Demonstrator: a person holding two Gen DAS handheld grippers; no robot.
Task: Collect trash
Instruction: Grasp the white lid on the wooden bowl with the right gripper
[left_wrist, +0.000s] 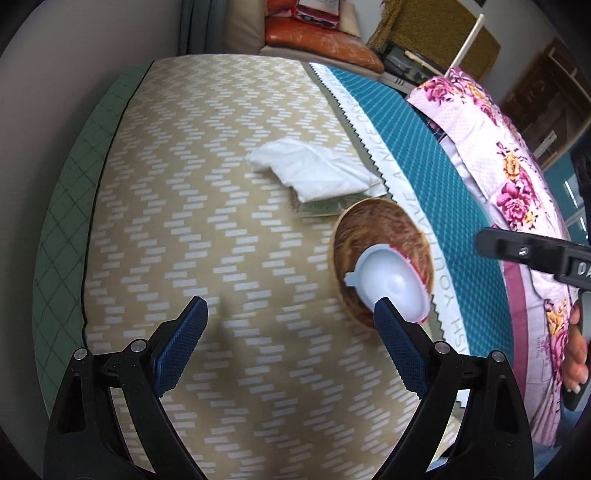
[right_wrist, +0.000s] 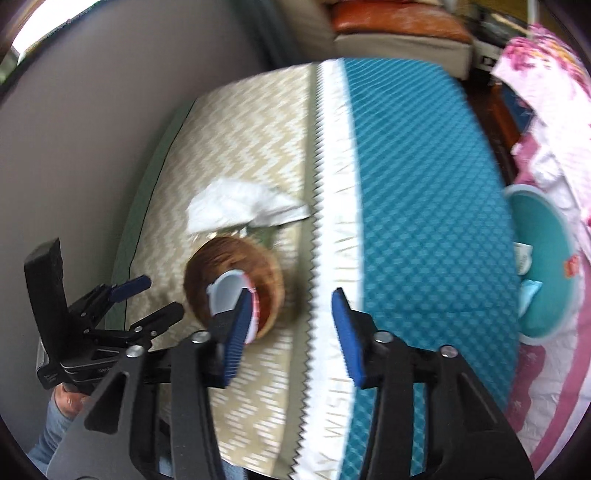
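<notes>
Round brown wooden bowl (left_wrist: 373, 236) holding a pale-blue plastic lid (left_wrist: 388, 280), beside a crumpled white tissue (left_wrist: 317, 170), near the beige zigzag bed's (left_wrist: 207, 206) right edge; left hand-held gripper (left_wrist: 291, 325) spread, empty; right hand-held gripper (right_wrist: 291, 314) part-spread, empty.

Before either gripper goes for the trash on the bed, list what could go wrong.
1. The plastic cup lies tilted in the wooden bowl; a pinch on its rim might tip the light bowl.
2. The white tissue covers banknote-like paper, so a grab could take both.
3. Both views are blurred; the open left gripper could snag the patterned cover.
</notes>
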